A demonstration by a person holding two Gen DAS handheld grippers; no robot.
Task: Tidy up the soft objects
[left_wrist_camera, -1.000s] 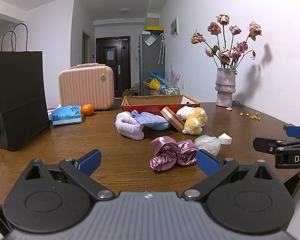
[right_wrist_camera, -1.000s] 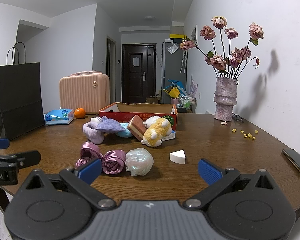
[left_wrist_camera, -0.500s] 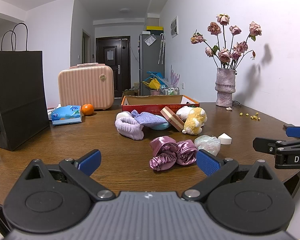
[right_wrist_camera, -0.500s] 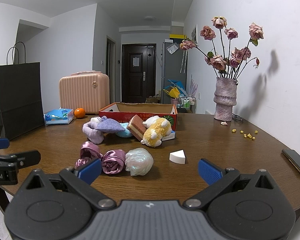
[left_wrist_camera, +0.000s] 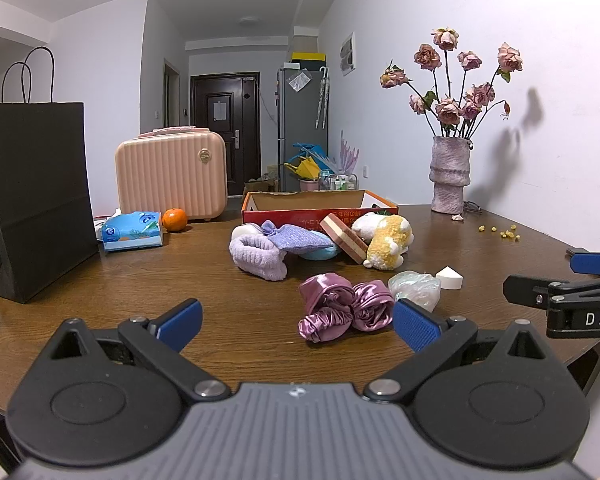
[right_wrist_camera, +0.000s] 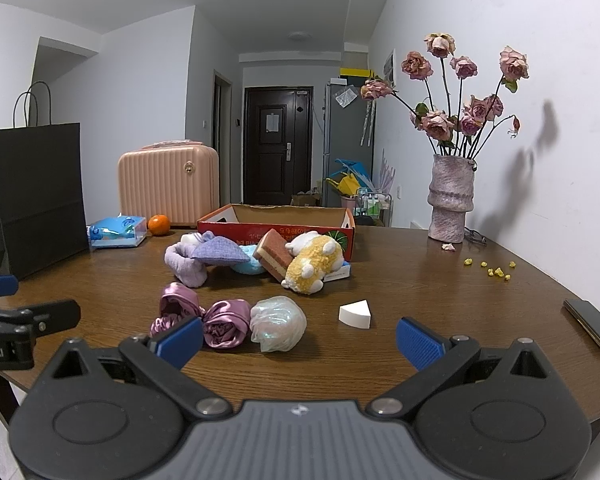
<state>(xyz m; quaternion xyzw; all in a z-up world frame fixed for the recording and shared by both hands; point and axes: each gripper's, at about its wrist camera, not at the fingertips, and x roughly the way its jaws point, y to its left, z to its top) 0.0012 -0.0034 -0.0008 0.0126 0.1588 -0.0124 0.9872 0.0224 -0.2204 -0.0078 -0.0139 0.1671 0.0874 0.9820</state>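
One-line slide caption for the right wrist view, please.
Open right gripper faces purple satin scrunchies, white sponge wedge and plush toy before cardboard box.

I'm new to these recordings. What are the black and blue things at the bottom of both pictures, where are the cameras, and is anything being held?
Each picture comes from a camera mounted on a hand-held gripper that a person carries, looking forward along its two blue-padded fingers. The left hand-held gripper and right hand-held gripper are both open and hold nothing. Each also shows at the edge of the other's view. On the wooden table lie purple satin scrunchies, a pale mesh pouf, a white sponge wedge, a yellow plush toy and a lilac headband, in front of a red cardboard box.
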